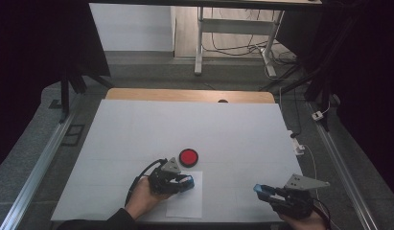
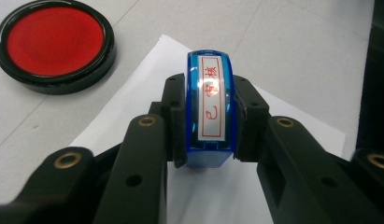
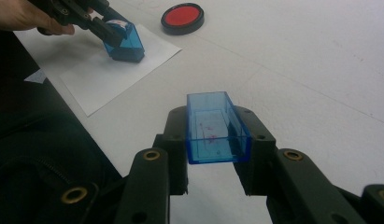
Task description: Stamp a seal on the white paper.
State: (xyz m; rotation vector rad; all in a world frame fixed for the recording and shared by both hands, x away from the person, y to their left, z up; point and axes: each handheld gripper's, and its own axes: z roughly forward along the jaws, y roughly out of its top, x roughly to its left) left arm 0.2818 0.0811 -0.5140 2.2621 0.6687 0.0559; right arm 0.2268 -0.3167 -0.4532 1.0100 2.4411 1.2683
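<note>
Left claw (image 2: pixel 209 140) clamps a blue stamp (image 2: pixel 209 107) onto paper (image 2: pixel 283 116) — red ink pad (image 2: pixel 54 44) nearby — while the right claw (image 3: pixel 216 154) grips the stamp's cap (image 3: pixel 216 128) above the counter (image 1: pixel 137 129).

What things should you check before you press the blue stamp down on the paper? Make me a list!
1. The left gripper holds the stamp tight: ok, its jaws clamp both sides.
2. The stamp is over the sheet of paper: ok, the paper lies right under it.
3. The stamp's cap is off: ok, the right gripper holds it away to the side.
4. The red ink pad is open and out of the way: ok, it sits beside the paper, not on it.
5. The stamp has ink on its face: cannot tell, the face is hidden.
6. The paper lies flat: ok, no curled corners show.
</note>
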